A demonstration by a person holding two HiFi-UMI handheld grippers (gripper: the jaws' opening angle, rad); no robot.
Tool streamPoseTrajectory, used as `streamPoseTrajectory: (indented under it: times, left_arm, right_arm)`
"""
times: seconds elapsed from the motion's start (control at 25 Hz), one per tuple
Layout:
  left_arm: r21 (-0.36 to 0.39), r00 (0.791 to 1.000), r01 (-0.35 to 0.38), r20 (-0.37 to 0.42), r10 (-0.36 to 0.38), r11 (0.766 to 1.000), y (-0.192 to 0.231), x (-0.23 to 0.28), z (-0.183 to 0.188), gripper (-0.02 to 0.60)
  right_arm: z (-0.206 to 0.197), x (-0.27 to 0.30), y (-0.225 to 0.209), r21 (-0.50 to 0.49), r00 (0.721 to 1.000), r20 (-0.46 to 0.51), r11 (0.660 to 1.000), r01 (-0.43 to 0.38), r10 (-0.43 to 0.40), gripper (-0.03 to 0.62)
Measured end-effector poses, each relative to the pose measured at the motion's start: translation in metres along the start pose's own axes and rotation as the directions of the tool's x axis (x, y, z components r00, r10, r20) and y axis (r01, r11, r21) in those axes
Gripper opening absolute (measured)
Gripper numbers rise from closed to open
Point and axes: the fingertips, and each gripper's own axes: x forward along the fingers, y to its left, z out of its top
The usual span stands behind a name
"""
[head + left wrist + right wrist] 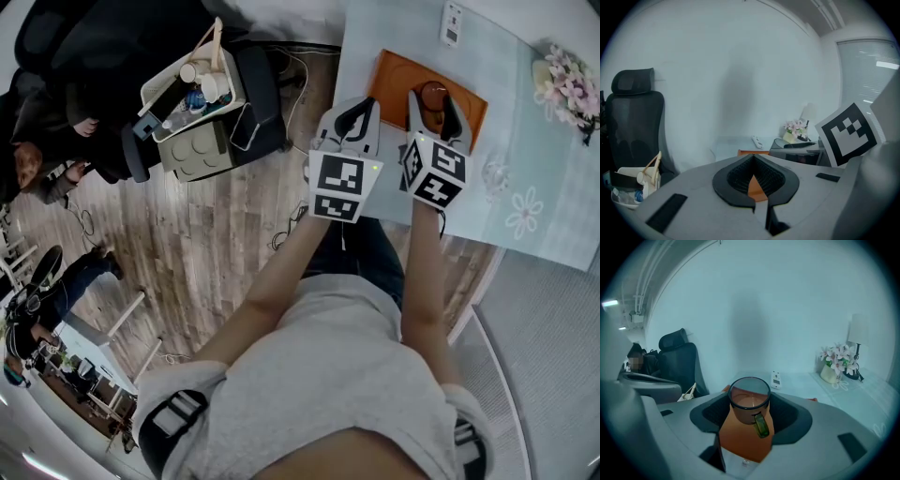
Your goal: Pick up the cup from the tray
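Right gripper view: right gripper (pixel 751 397) clamped on the cup (pixel 747 409), its black ribbed pads (pixel 714 411) against the round sides.
Cup: translucent brown cylinder with a dark circular rim and a greenish loop handle towards the camera.
Cup's place: above the flat orange tray (pixel 394 75); whether its base touches cannot be told.
Left gripper (pixel 753 159): curved black jaws meeting at the tips, nothing between them.
Table (pixel 506 112): pale, smooth top under the tray.
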Motion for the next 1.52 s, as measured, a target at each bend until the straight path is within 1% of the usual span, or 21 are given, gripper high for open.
streamPoseTrajectory:
  times: [0.08,0.16,0.28,0.44,0.52,0.64,0.76,0.92,1.0,1.08,1.16,1.28,1.52]
  left_arm:
    - [0.019,0.999,0.035,0.002,-0.035,0.999,-0.017,0.003,0.002,0.006]
    - [0.044,0.997,0.083,0.002,-0.083,0.996,-0.039,0.007,0.004,0.006]
    - [0.091,0.984,0.178,-0.010,-0.178,0.980,-0.080,0.011,0.003,0.006]
    - [0.127,0.967,0.256,-0.028,-0.254,0.958,-0.129,0.019,0.000,0.006]
    - [0.148,0.954,0.300,-0.041,-0.297,0.942,-0.154,0.021,-0.001,0.006]
    - [0.185,0.926,0.376,-0.068,-0.370,0.908,-0.188,0.024,-0.007,0.006]
    - [0.215,0.906,0.422,-0.091,-0.413,0.881,-0.215,0.026,-0.014,0.006]
    - [0.236,0.879,0.477,-0.128,-0.459,0.847,-0.243,0.030,-0.027,0.006]
    - [0.244,0.871,0.491,-0.146,-0.469,0.836,-0.251,0.032,-0.033,0.006]
    - [0.254,0.867,0.497,-0.160,-0.471,0.829,-0.257,0.033,-0.039,0.006]
    - [0.267,0.867,0.498,-0.170,-0.469,0.825,-0.260,0.034,-0.045,0.006]
    - [0.275,0.867,0.498,-0.182,-0.464,0.823,-0.261,0.036,-0.055,0.006]
    - [0.283,0.878,0.476,-0.201,-0.434,0.833,-0.257,0.044,-0.077,0.006]
  right_arm:
    - [-0.004,-0.012,-0.012,0.009,1.000,0.007,1.000,0.028,-0.028,0.265]
    - [-0.009,-0.030,-0.031,0.031,0.997,0.014,0.997,0.074,-0.075,0.265]
    - [-0.021,-0.063,-0.065,0.088,0.985,0.023,0.982,0.166,-0.169,0.265]
    - [-0.036,-0.099,-0.112,0.147,0.966,0.024,0.956,0.253,-0.259,0.265]
    - [-0.045,-0.118,-0.134,0.177,0.950,0.015,0.936,0.304,-0.312,0.265]
    - [-0.063,-0.145,-0.161,0.231,0.919,-0.006,0.893,0.385,-0.395,0.265]
    - [-0.080,-0.163,-0.178,0.266,0.898,-0.028,0.862,0.430,-0.440,0.265]
    - [-0.107,-0.177,-0.189,0.296,0.883,-0.065,0.836,0.461,-0.464,0.265]
    - [-0.120,-0.180,-0.190,0.313,0.882,-0.082,0.828,0.465,-0.465,0.265]
    - [-0.130,-0.181,-0.190,0.331,0.882,-0.095,0.821,0.466,-0.462,0.265]
    - [-0.139,-0.180,-0.188,0.342,0.884,-0.105,0.818,0.463,-0.456,0.265]
    - [-0.150,-0.174,-0.183,0.338,0.889,-0.120,0.824,0.455,-0.442,0.265]
    - [-0.168,-0.153,-0.169,0.312,0.905,-0.143,0.849,0.426,-0.401,0.265]
